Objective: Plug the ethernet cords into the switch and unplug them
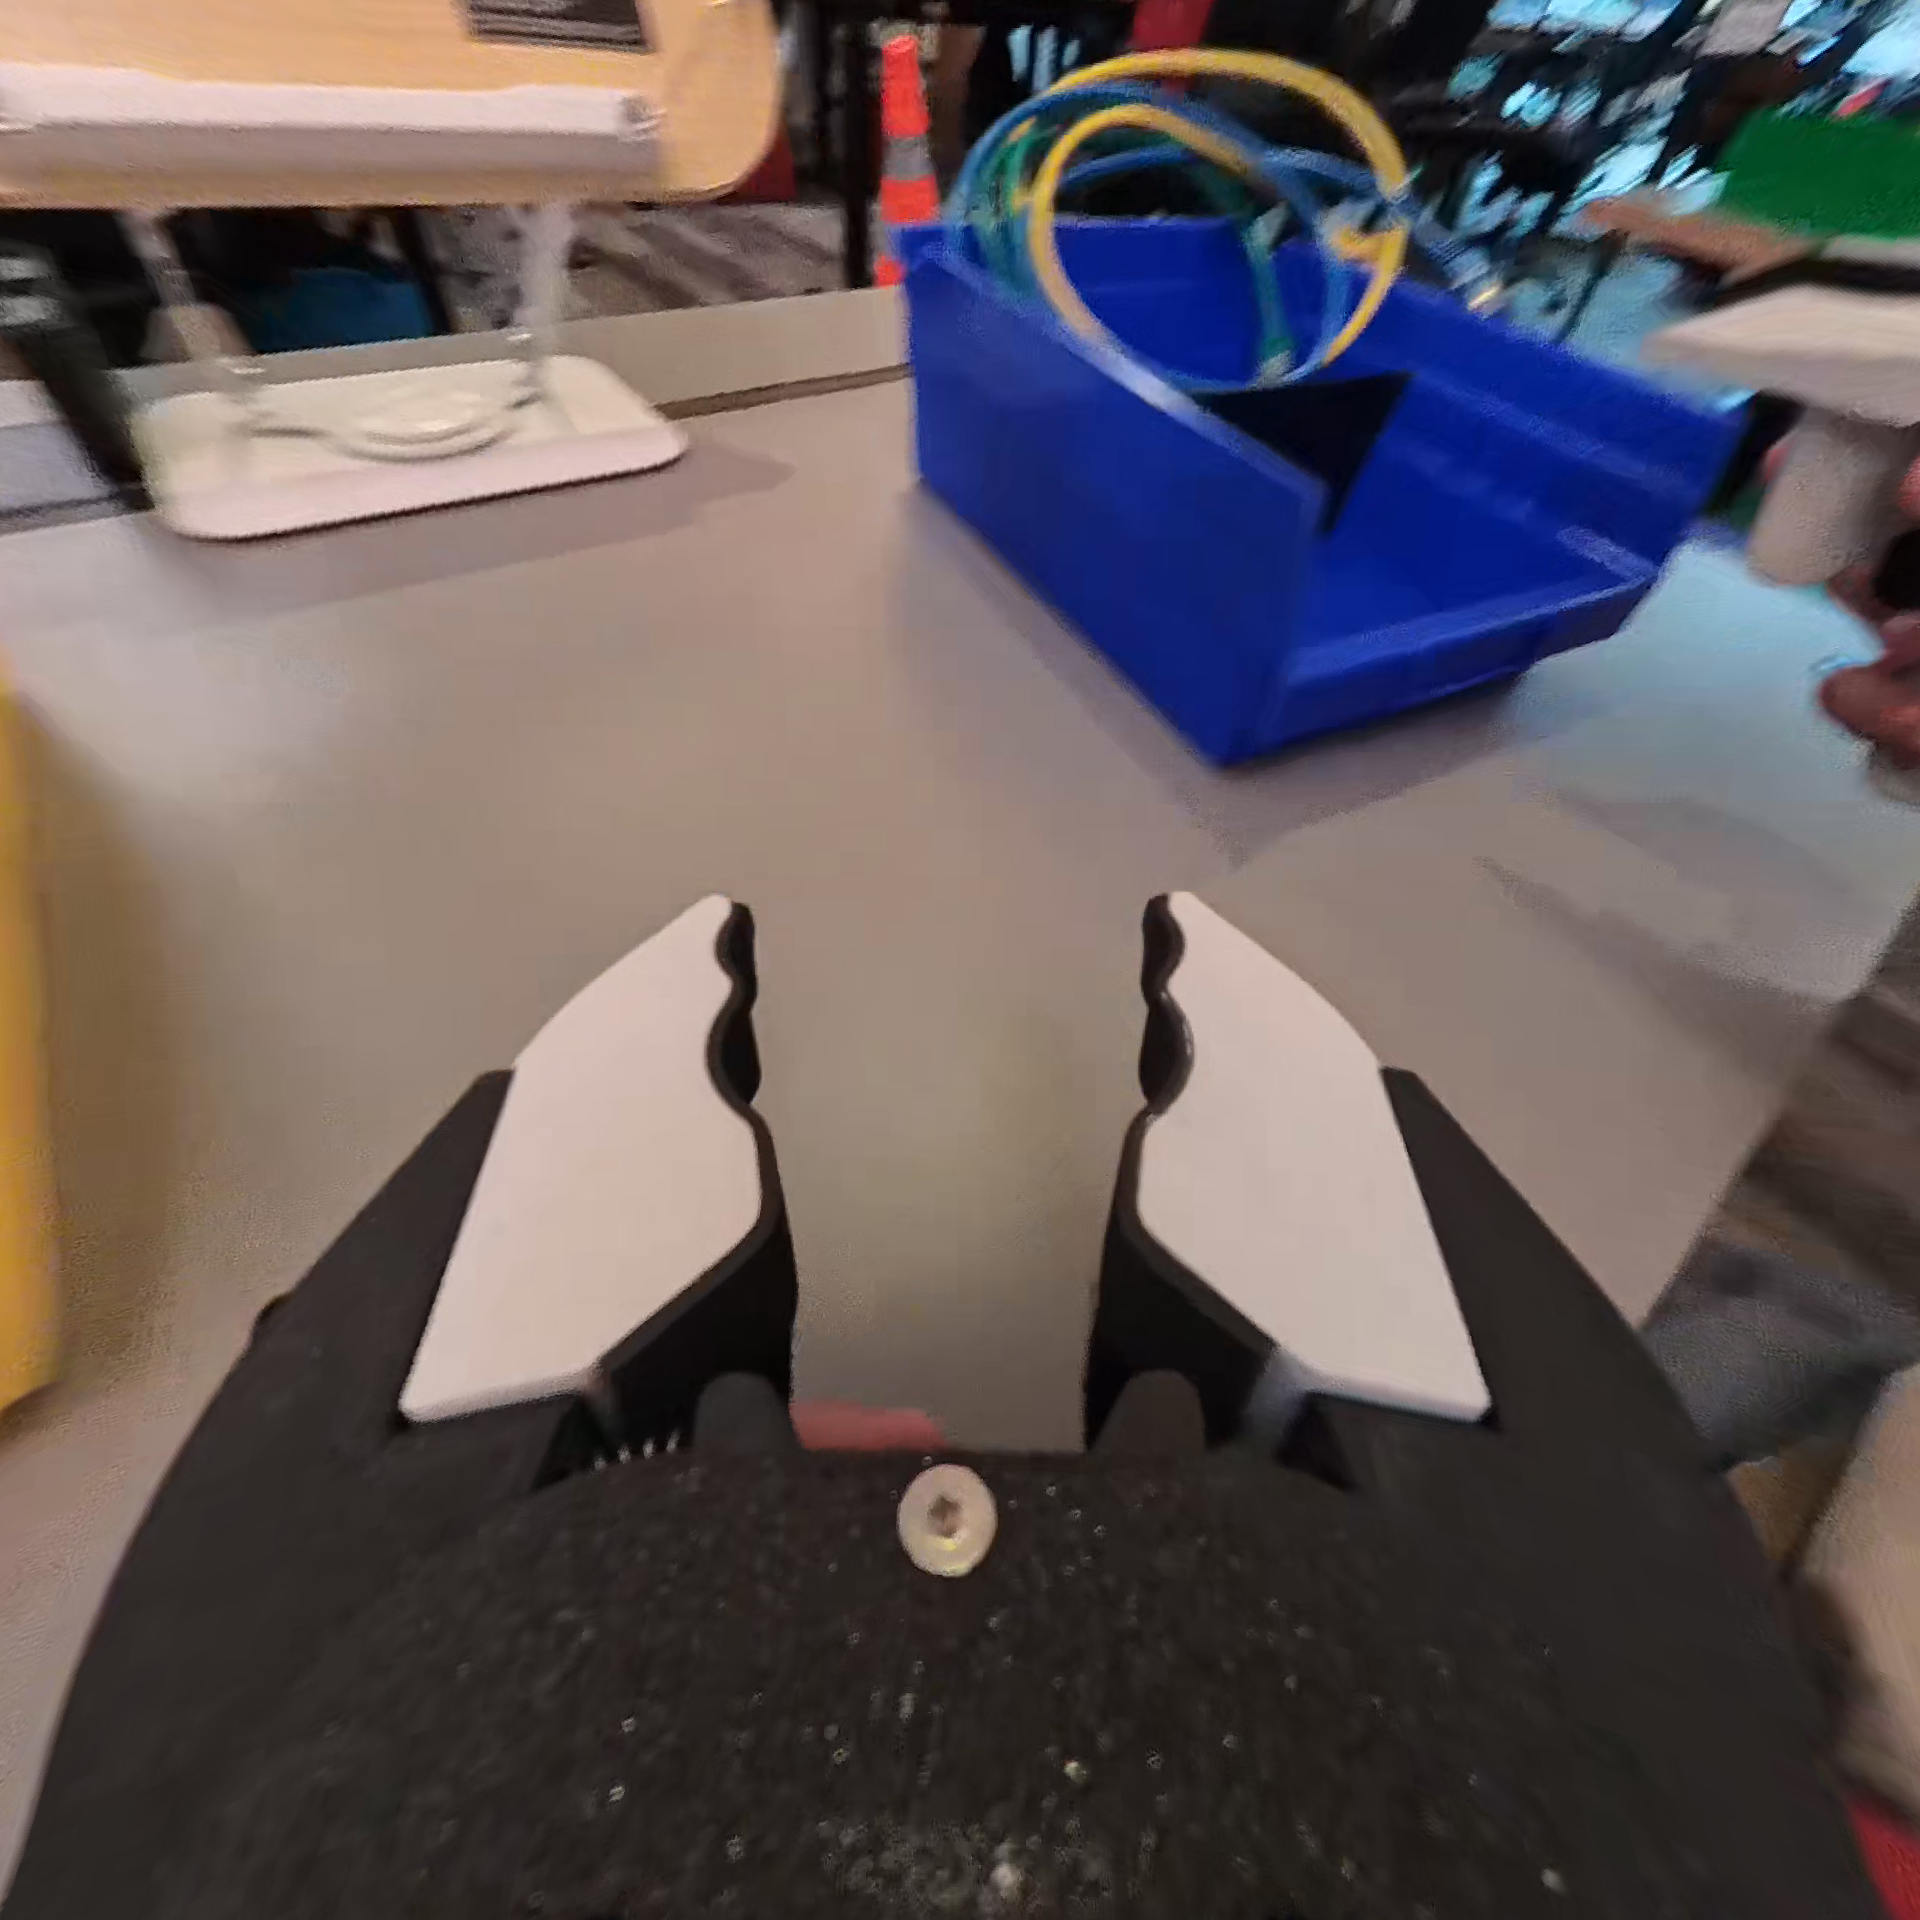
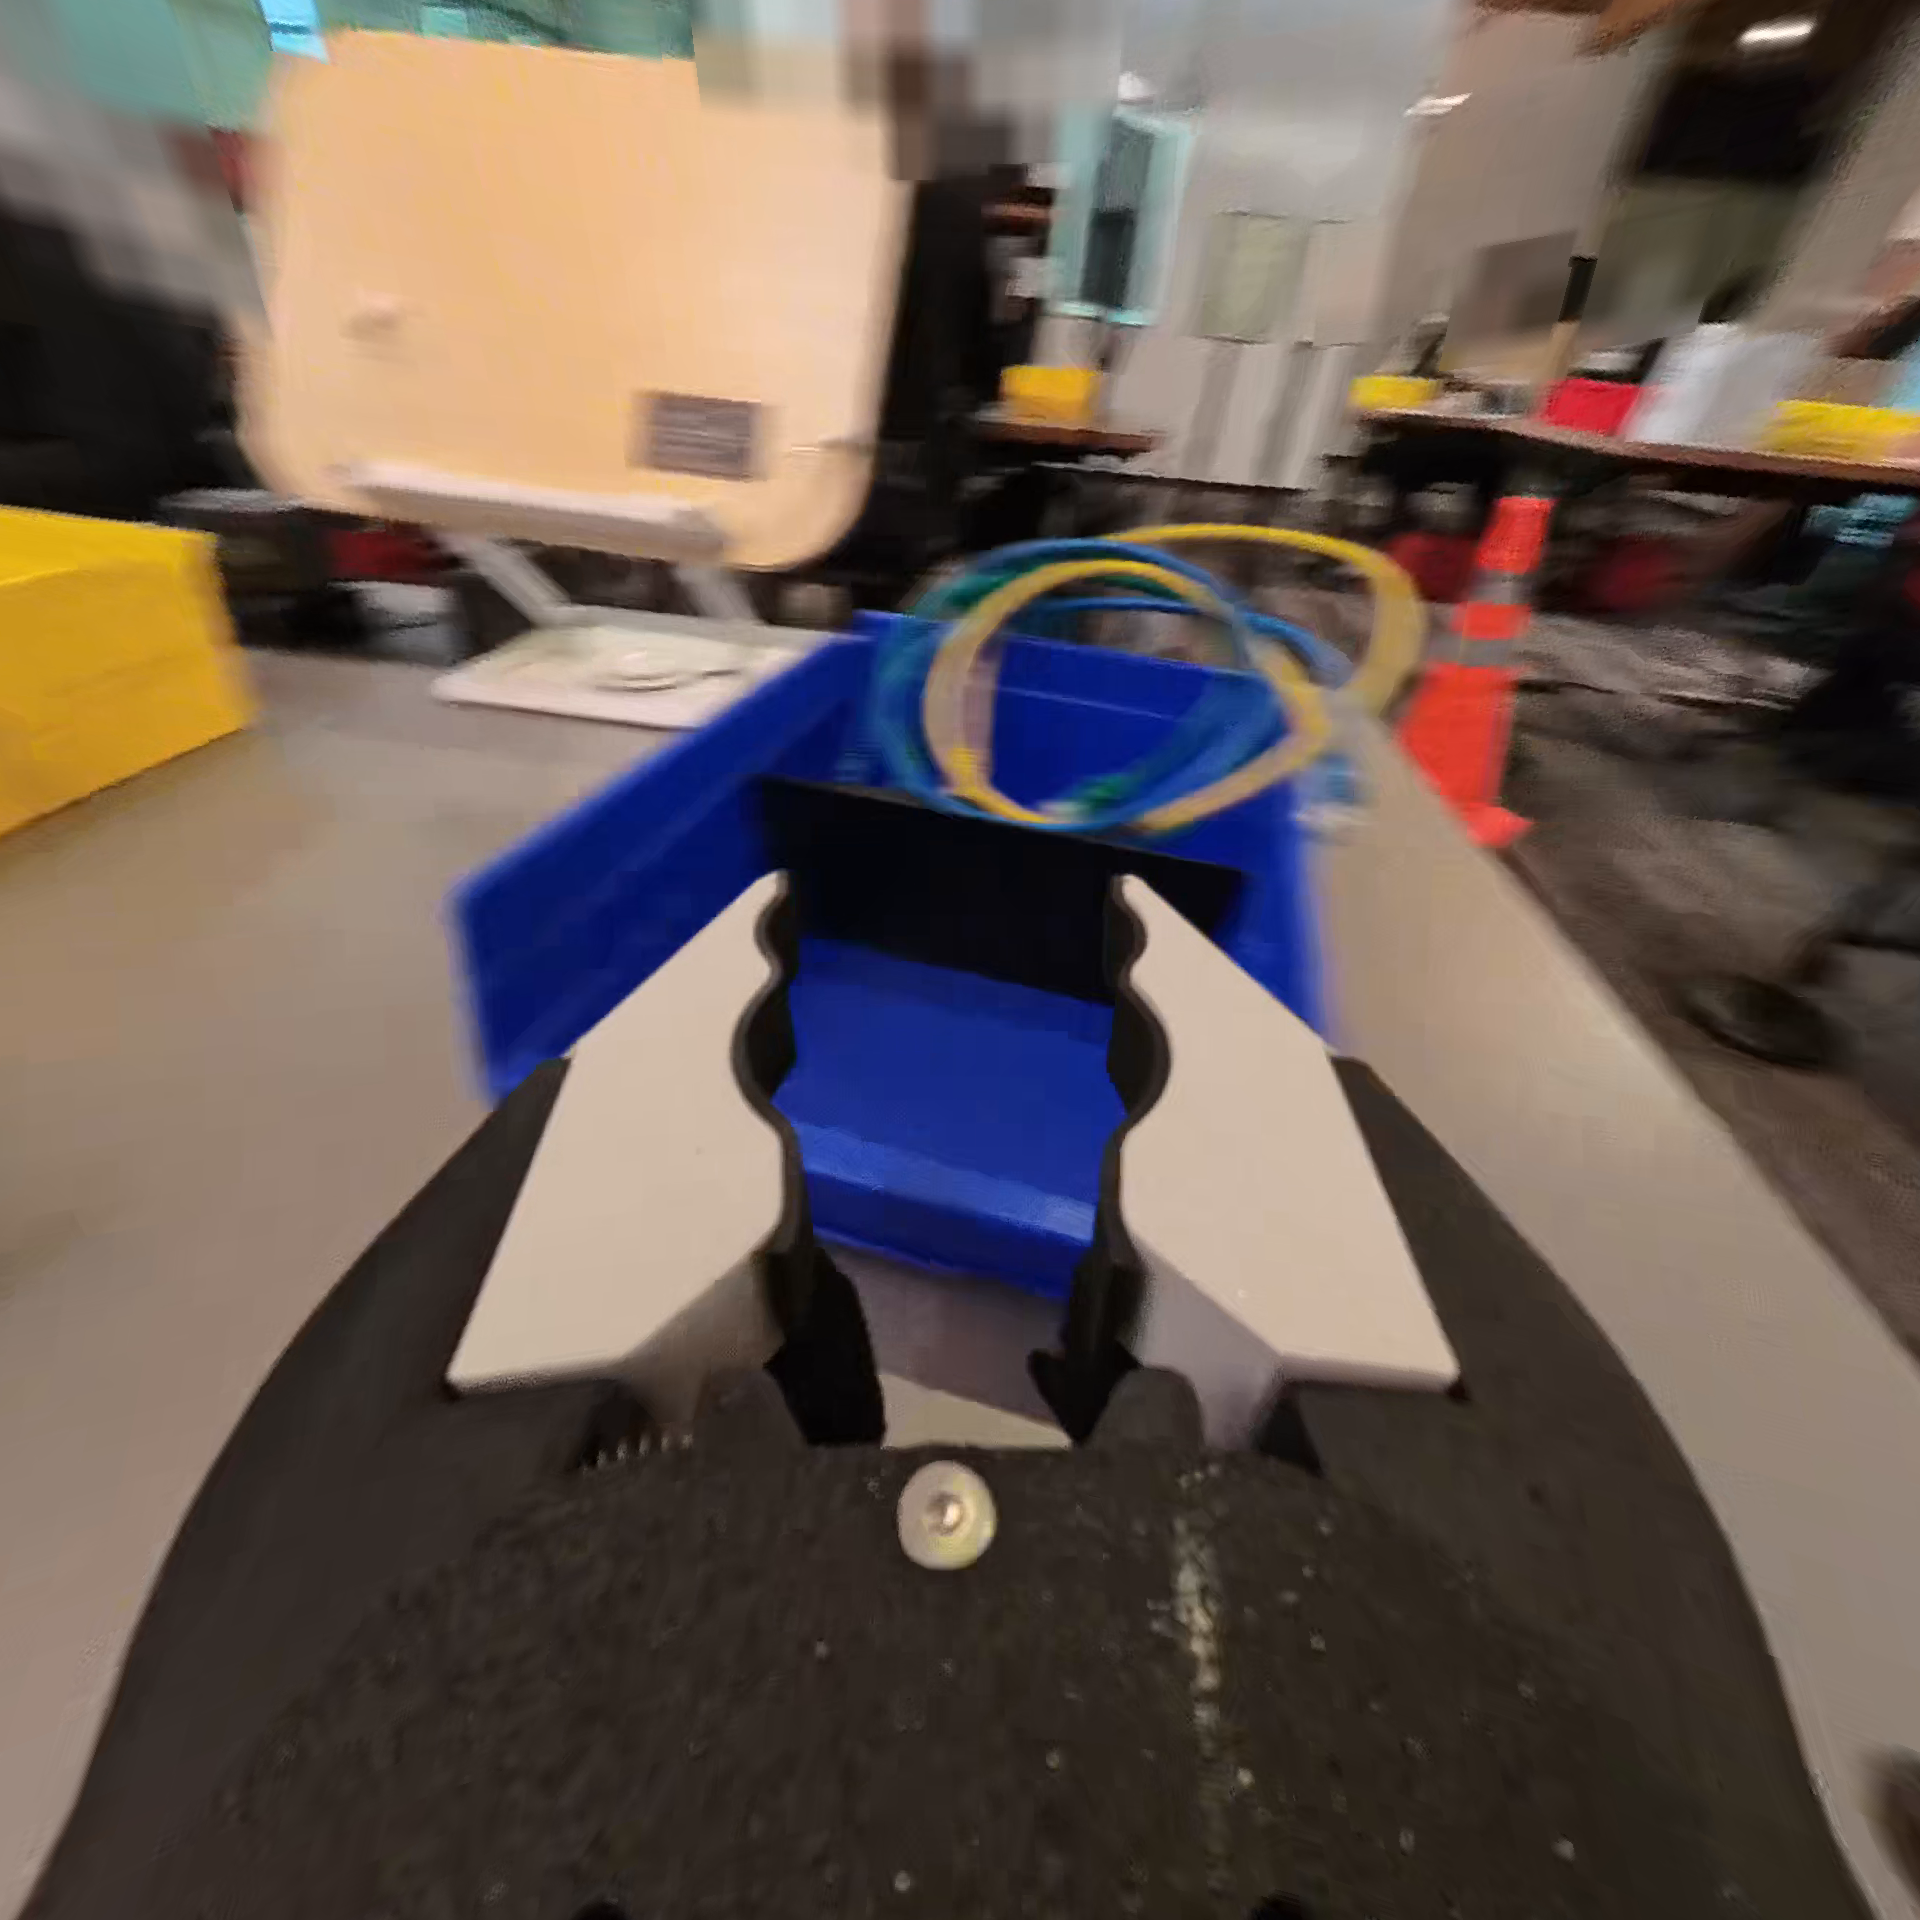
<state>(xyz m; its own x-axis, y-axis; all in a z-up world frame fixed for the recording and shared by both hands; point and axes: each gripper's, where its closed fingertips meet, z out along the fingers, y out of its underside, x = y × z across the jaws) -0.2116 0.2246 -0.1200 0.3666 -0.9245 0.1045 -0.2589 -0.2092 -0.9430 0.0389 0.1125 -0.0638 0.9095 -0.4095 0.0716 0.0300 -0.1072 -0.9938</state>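
Observation:
A blue plastic bin [image 1: 1122, 499] stands on the grey table and holds looped yellow, blue and green ethernet cords [image 1: 1174, 177]. A black piece [image 1: 1320, 426] sits inside it; I cannot tell whether it is the switch. My left gripper [image 1: 948, 920] is open and empty above bare table, short of the bin and to its left. In the right wrist view the bin [image 2: 623, 873] is straight ahead with the cords [image 2: 1132, 675] above its far end. My right gripper [image 2: 948, 894] is open and empty, pointing into the bin's open front. The right gripper's handle [image 1: 1818, 416] shows at the right edge.
A white stand base [image 1: 416, 447] with a light wooden panel [image 1: 395, 94] above it stands at the back left of the table. A yellow bin [image 2: 104, 665] sits at the far left. An orange cone [image 2: 1475, 665] stands on the floor beyond the table's right edge [image 2: 1558, 1029].

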